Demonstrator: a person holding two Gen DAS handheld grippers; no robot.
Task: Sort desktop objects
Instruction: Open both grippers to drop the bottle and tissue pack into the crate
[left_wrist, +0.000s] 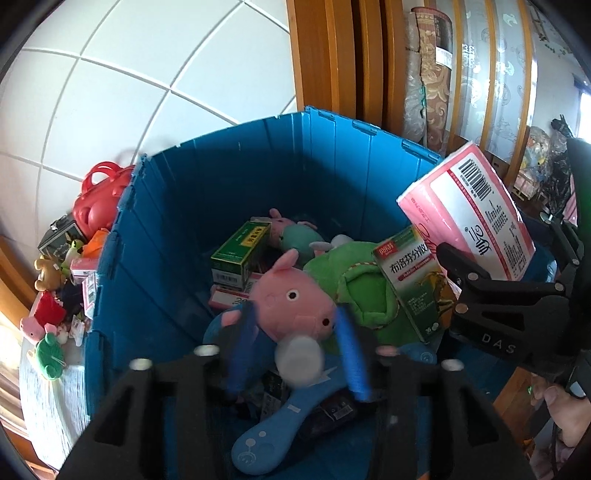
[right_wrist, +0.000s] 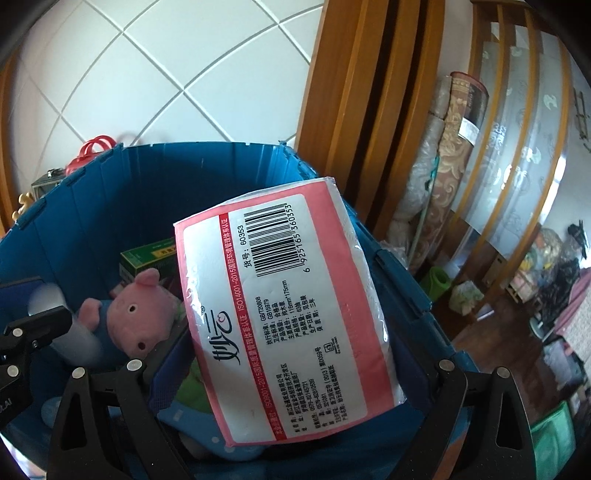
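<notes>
Both views are lit by bright daylight, and a sunlit patch is seen at the lower left edge of the left wrist view, while the inside of the blue bin (left_wrist: 229, 192) ahead of the tool is left in shade. Glare is thrown off the plastic wrap of the tissue pack (right_wrist: 291, 295). Straight tile lines are bent by fisheye distortion, dark vignetting is seen at the corners, and the white cylinder (left_wrist: 300, 356) between the left tool's fingers is blurred.
</notes>
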